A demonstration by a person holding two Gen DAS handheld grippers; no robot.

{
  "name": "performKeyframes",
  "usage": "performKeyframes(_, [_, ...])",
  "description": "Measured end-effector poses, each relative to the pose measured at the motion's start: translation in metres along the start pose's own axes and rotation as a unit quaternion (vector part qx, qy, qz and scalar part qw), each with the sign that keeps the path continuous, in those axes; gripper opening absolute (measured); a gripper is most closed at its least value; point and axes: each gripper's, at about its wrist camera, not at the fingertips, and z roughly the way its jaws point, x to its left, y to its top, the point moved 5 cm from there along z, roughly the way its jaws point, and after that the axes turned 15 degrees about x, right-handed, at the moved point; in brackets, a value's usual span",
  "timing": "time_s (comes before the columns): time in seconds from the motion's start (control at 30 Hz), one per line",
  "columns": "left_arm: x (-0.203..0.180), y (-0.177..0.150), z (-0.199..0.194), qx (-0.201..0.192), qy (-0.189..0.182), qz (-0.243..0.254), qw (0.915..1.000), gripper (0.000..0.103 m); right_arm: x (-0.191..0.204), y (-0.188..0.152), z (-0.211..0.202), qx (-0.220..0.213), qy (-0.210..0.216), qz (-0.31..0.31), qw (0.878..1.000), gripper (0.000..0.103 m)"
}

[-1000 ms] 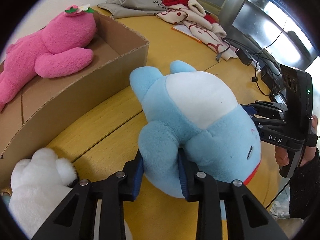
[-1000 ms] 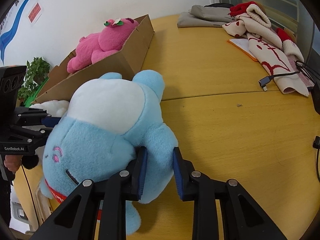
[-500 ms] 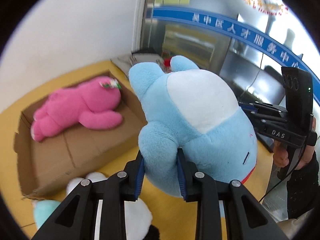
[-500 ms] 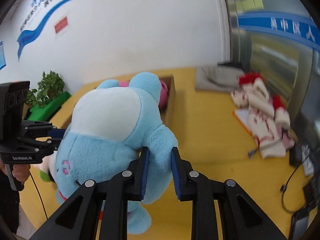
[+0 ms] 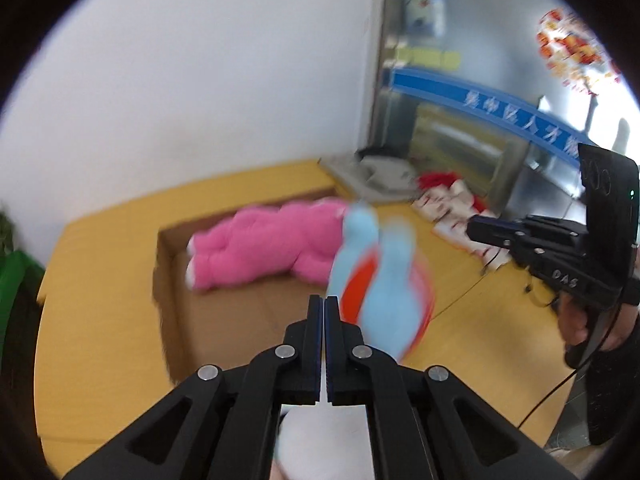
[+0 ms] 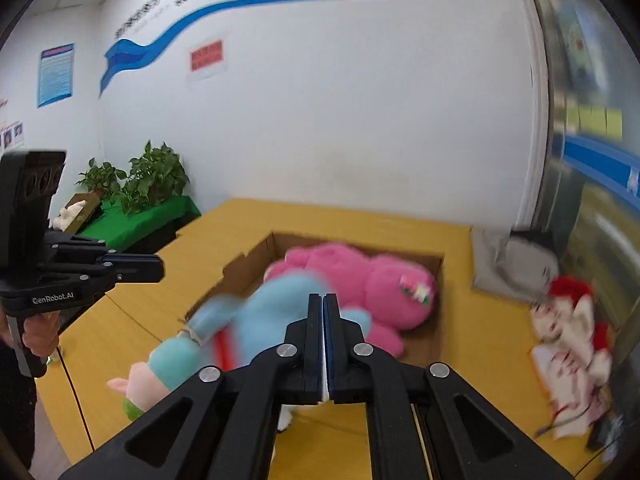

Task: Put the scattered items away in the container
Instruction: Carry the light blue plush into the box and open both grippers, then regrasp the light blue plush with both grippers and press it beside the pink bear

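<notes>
Now 2 grippers, left (image 5: 323, 304) & right (image 6: 323, 300), fingers clenched empty; 1 blue plush (image 5: 380, 280), 1 pink plush (image 5: 272, 248) w/in 1 box (image 5: 168, 320).

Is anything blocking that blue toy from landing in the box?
Nothing visible does. The blue toy, blurred and free of both shut grippers, is at the open box; the pink toy lies inside, but bare floor remains beside it.
</notes>
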Motion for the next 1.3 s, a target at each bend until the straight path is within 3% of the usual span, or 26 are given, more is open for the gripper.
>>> performKeyframes(0.1, [0.016,-0.011,0.024,0.026,-0.021,-0.021,0.9992,0.002,-0.021,-0.028,0.043,0.049,-0.001,0.044,0.998,0.048])
performKeyframes(0.13, [0.018,-0.011,0.028,0.029,-0.025,-0.02,0.9991,0.004,-0.031,-0.034,0.052,0.057,0.0,0.059,0.997,0.067])
performKeyframes(0.17, [0.018,-0.01,0.032,0.03,-0.027,-0.019,0.999,0.006,-0.039,-0.04,0.058,0.06,0.002,0.075,0.995,0.076])
performKeyframes(0.27, [0.019,-0.001,0.041,0.032,-0.036,-0.02,0.9986,0.027,-0.058,-0.048,0.066,0.061,0.005,0.093,0.994,0.086])
performKeyframes(0.33, [0.018,0.009,0.049,0.029,-0.043,-0.027,0.9983,0.049,-0.069,-0.05,0.065,0.059,-0.003,0.088,0.994,0.093])
performKeyframes(0.53, [0.015,0.019,0.077,0.039,-0.066,-0.045,0.9961,0.05,-0.093,-0.04,0.078,0.062,-0.011,0.085,0.994,0.1])
performKeyframes(0.7, [0.007,0.034,0.1,0.057,-0.067,-0.031,0.9956,0.05,-0.109,-0.013,0.118,0.074,0.0,0.077,0.994,0.1])
performKeyframes(0.83, [0.006,0.059,0.121,0.06,-0.073,-0.015,0.9954,0.05,-0.129,0.01,0.142,0.06,-0.032,0.076,0.995,0.1])
performKeyframes(0.93, [0.01,0.082,0.152,0.074,-0.053,-0.009,0.9958,0.05,-0.153,0.019,0.157,0.06,-0.037,0.088,0.994,0.098])
performKeyframes(1.0, [0.017,0.094,0.176,0.086,-0.041,-0.016,0.9953,0.05,-0.169,0.02,0.166,0.067,-0.046,0.094,0.992,0.089])
performKeyframes(1.1, [0.024,0.107,0.214,0.108,-0.054,-0.028,0.9923,0.05,-0.183,0.023,0.174,0.071,-0.04,0.091,0.992,0.077])
performKeyframes(1.17, [0.023,0.113,0.234,0.12,-0.062,-0.022,0.9906,0.05,-0.183,0.025,0.18,0.075,-0.041,0.071,0.994,0.061])
performKeyframes(1.2, [0.022,0.115,0.241,0.122,-0.064,-0.019,0.9902,0.05,-0.181,0.026,0.186,0.078,-0.04,0.06,0.994,0.058])
performKeyframes(1.3, [0.021,0.118,0.259,0.129,-0.076,-0.026,0.9883,0.047,-0.176,0.027,0.201,0.091,-0.034,0.036,0.995,0.031])
